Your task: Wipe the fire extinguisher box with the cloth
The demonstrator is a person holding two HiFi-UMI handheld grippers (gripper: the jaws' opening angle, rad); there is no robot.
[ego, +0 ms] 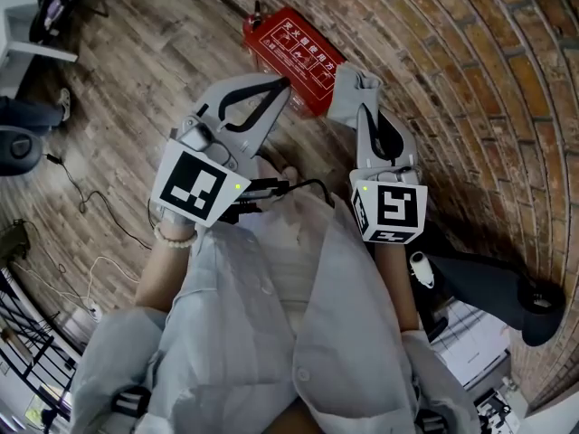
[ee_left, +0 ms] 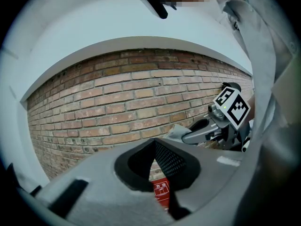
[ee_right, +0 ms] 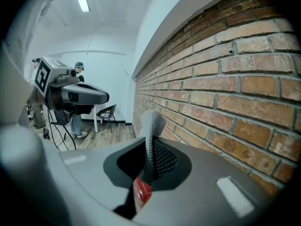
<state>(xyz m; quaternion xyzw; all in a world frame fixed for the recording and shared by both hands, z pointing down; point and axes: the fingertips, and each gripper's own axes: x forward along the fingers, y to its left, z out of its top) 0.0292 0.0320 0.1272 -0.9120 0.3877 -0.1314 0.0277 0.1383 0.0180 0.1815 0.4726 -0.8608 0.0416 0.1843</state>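
Red fire extinguisher box (ego: 294, 57) sits by the brick wall (ego: 470, 80); right tongs (ego: 362, 108) pinch a grey cloth (ego: 346, 93), left tongs (ego: 283, 86) seemingly closed, empty.

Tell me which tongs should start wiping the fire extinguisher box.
Right. The right tongs are shut on the cloth, which hangs just beside the fire extinguisher box. The left tongs are also near it but shut on nothing, so they have nothing to wipe with.

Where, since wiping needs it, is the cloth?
Head view, right of centre: the cloth is pinched in the right tool, just right of the red fire extinguisher box.
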